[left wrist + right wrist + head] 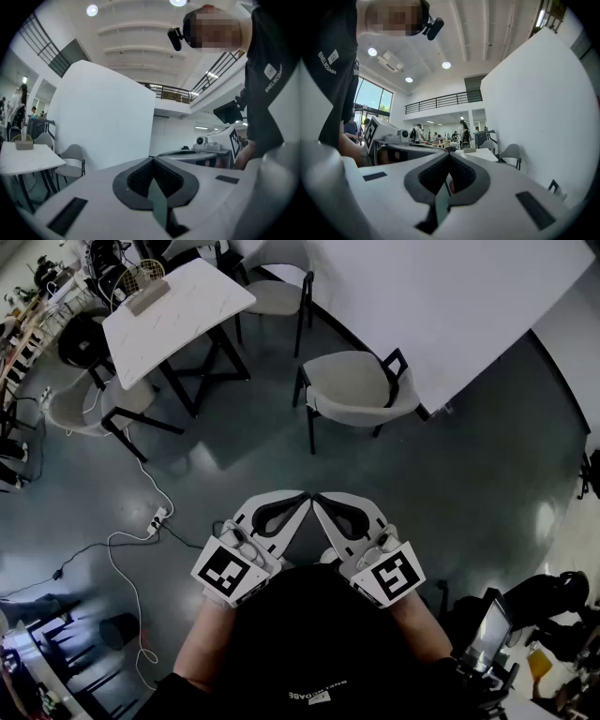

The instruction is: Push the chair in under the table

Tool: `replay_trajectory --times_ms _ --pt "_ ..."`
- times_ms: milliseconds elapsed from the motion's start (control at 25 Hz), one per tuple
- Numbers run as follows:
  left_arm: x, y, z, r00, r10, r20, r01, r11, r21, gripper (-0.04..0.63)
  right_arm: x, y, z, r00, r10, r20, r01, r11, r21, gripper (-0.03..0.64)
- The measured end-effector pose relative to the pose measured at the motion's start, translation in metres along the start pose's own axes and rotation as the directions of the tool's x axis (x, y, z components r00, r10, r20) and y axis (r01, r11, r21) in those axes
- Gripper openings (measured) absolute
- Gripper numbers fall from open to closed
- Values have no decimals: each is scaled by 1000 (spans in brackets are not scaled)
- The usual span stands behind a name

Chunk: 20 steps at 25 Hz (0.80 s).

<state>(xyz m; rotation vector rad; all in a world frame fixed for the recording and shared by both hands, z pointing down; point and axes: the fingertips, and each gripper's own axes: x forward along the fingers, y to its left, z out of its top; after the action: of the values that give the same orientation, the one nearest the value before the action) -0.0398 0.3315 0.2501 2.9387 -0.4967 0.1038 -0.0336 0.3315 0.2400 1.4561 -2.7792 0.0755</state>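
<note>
Before the chair (361, 385), left tongs (304, 497), right tongs (319, 498) closed

Head view looks steeply down at the grey floor (469, 474); left gripper view and right gripper view face level, all sharing the distant white marble-topped counter (178, 306).

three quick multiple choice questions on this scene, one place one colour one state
1. Where is the nearest chair relative to the table?
A) tucked under it
B) apart, on open floor by the white partition
C) on top of it

2. What colour is the table's top?
A) red
B) black
C) white

3. How are the left gripper and right gripper?
A) both shut, empty
B) both wide open
C) both gripping a chair

Key: 1 B, floor shows between them; 2 C, it looks white; 3 A, each pair of jaws meets with nothing between.
</note>
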Motion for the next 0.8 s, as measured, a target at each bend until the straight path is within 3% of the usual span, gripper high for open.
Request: replay_trajectory --times_ms 160,320,480,800 --pt "-2 9 8 1000 -1 31 1 1000 -21 3 -4 -6 2 1000 -20 7 20 999 47 9" --pt "-1 15 1 1000 25 9 -25 1000 -20 3 -8 -17 -1 999 -39 17 38 995 88 9" --pt "0 16 1 998 49 25 -47 995 -84 3 -17 -22 -5 998 -55 13 53 994 97 9" --pt "18 -6 -7 999 49 -1 -49 995 -89 3 -48 -42 -9 996 -87 26 82 984 160 11"
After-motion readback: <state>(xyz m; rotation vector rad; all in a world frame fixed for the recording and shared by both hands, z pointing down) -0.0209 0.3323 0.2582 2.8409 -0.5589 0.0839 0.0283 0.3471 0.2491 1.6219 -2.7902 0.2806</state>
